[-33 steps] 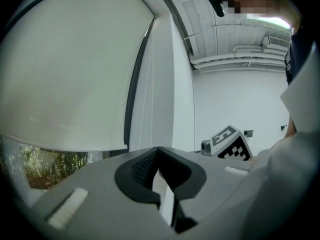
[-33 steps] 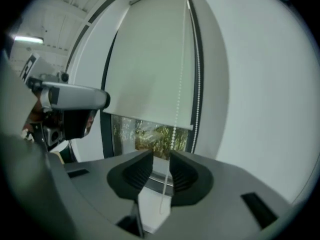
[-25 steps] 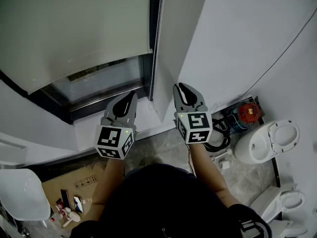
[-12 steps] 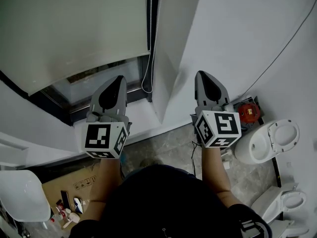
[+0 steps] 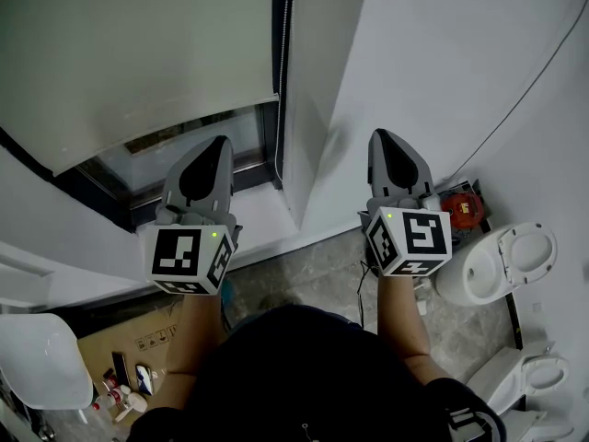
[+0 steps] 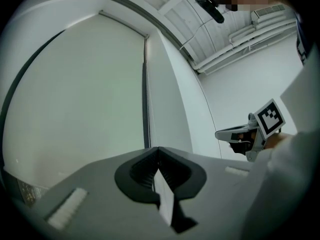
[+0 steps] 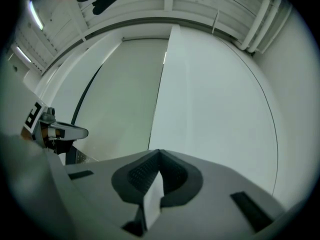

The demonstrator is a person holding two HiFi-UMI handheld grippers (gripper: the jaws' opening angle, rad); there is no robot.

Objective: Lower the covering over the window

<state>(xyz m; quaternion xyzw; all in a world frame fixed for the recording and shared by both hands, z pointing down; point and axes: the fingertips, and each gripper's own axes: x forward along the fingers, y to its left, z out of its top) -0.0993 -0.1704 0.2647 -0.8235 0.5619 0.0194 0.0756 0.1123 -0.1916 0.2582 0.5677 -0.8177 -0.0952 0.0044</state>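
The pale roller blind (image 5: 138, 53) hangs over most of the window, with a strip of bare glass (image 5: 175, 153) below its bottom bar. A bead chain (image 5: 280, 72) hangs free along the right frame. My left gripper (image 5: 217, 143) is shut and empty, held up in front of the blind's lower right corner. My right gripper (image 5: 385, 136) is shut and empty too, in front of the white wall, well right of the chain. The left gripper view shows the blind (image 6: 75, 94) and the right gripper (image 6: 222, 134). In the right gripper view are the blind (image 7: 120, 94) and the left gripper (image 7: 75, 132).
A white wall pillar (image 5: 322, 90) juts out right of the window, above the sill (image 5: 262, 217). On the floor below are a toilet (image 5: 502, 261), a red device with cables (image 5: 462, 208), a cardboard box (image 5: 129, 346) and a white basin-like object (image 5: 37, 357).
Both grippers have risen and spread apart; the right one moved right, away from the window corner. The chain's lower loop swung out and now hangs straight.
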